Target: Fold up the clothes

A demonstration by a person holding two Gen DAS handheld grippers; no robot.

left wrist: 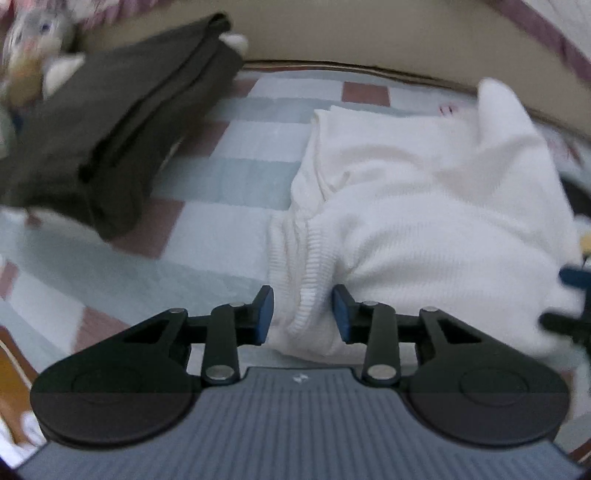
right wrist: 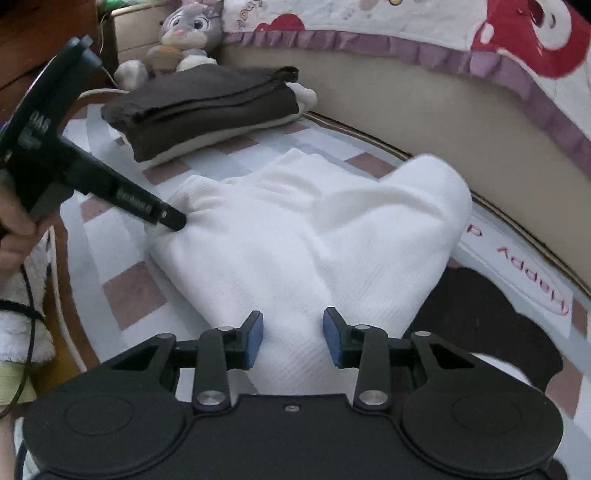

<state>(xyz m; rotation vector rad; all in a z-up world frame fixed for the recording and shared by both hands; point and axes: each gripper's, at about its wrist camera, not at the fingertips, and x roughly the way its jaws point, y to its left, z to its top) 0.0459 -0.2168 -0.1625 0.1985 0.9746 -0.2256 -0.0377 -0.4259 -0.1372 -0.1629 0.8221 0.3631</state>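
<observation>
A white knit garment lies bunched on the checked bedspread. Its ribbed hem sits between the blue pads of my left gripper, whose jaws stand apart around the cloth. In the right wrist view the same white garment runs between the pads of my right gripper, also open around it. The left gripper's body shows at the garment's left edge, held by a hand. A folded dark brown garment rests on a folded cream one at the far left.
A grey rabbit plush sits behind the folded pile. A beige padded bed wall with a purple-frilled quilt bounds the far side. A dark patch lies right of the white garment.
</observation>
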